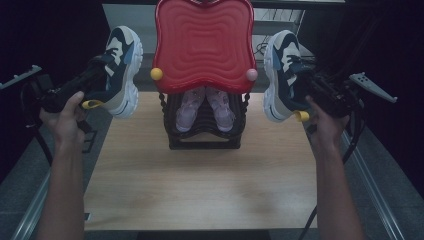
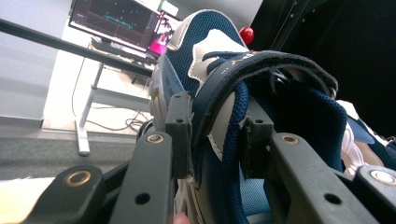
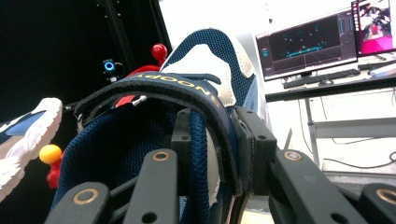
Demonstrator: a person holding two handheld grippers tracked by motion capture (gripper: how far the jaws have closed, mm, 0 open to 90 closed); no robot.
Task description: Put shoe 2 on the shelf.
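high view: pink shoes [image 1: 205, 107] sit in a black rack [image 1: 205, 142] on the counter [image 1: 200, 185]. left hand-held gripper [image 2: 212, 140] clamps the left sneaker [image 2: 205, 51] collar; right hand-held gripper [image 3: 212, 154] clamps the right sneaker [image 3: 205, 60] collar, both raised beside the red tray [image 1: 204, 45].

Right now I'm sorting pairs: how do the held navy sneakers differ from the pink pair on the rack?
The navy sneakers are in the air, one clamped in each tool; the pink sneakers sit side by side on the black rack. The navy ones look bigger, with thick white soles. Both pairs point toes up.
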